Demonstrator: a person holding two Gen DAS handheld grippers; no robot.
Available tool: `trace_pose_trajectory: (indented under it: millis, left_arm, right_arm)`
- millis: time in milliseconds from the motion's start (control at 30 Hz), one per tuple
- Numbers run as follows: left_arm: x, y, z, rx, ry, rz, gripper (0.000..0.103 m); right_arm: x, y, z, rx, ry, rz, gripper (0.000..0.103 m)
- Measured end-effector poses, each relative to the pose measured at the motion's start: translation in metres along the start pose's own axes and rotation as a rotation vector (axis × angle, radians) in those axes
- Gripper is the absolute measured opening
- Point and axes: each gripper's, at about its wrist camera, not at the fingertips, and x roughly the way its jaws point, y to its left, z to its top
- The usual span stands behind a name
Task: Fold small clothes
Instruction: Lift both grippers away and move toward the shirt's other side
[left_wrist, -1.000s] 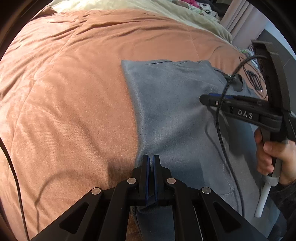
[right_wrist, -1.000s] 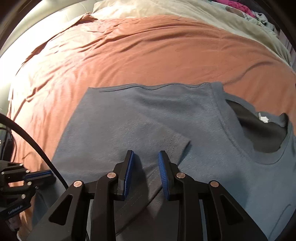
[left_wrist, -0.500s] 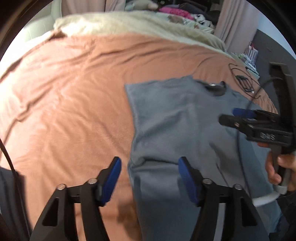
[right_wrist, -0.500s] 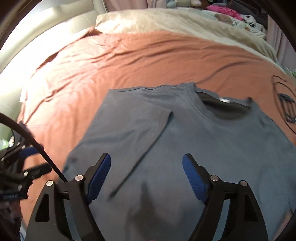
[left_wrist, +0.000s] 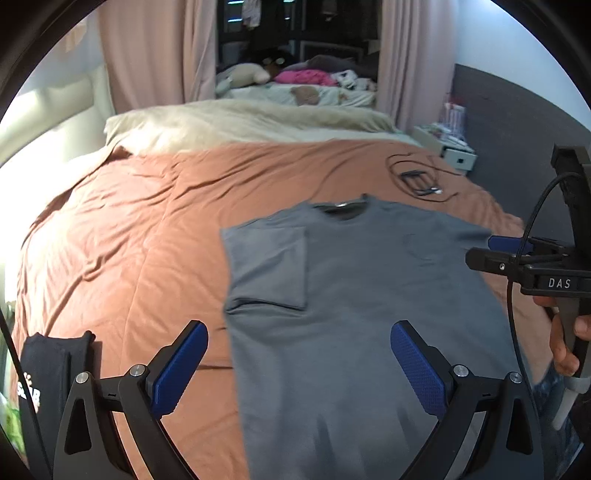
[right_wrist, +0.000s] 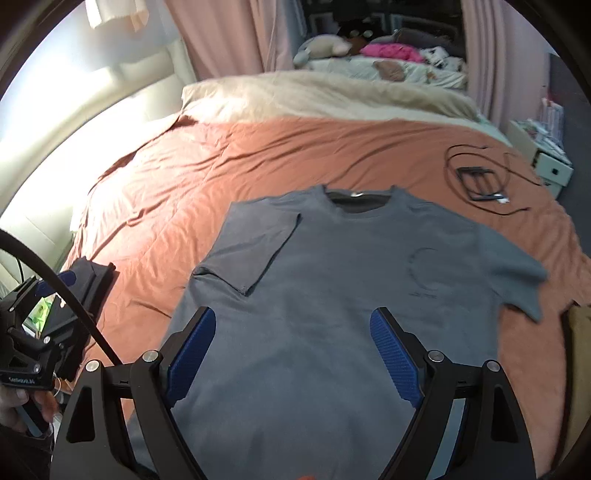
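Ahead of both claws and beneath them, an orange bedspread. Flat upon it, straight past the fingertips, a grey T-shirt, one sleeve folded inward, the other spread out. Left of the left gripper, a folded black garment. Left gripper opening wide, nothing pinched. Right gripper likewise opening, empty, above the shirt.

A plain slate-grey T-shirt, faint dark circle printed on its chest, lies mid-frame on a rust-orange bedspread. Upper frame: cream blanket, pale pink curtains. Both grippers have black frames, textured blue pads.
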Motion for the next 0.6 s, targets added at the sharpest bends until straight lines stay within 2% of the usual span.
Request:
trace_pose_trajectory:
  millis: [100,200,333,433,600]
  left_arm:
    - [-0.022,-0.019,-0.005,-0.013,-0.022,-0.018,0.100]
    - [-0.042,-0.037,-0.007,-0.038,-0.053,-0.068,0.100]
    - [-0.067,-0.069,-0.009,-0.005,-0.116,-0.108,0.101]
    - [-0.075,-0.095,-0.009,0.020,-0.136,-0.121,0.102]
    - [-0.078,-0.129,-0.004,-0.023,-0.150,-0.193,0.102]
  right_arm:
    - [-0.039,-0.002,-0.022,0.020,-0.049,-0.016,0.085]
    - [-0.081,-0.009,-0.045,0.041,-0.097,-0.034,0.085]
    - [-0.123,-0.024,-0.077,0.055,-0.137,-0.065,0.085]
    - [-0.144,-0.038,-0.095,0.062,-0.185,-0.119,0.085]
    - [-0.164,-0.052,-0.118,0.038,-0.215,-0.145,0.085]
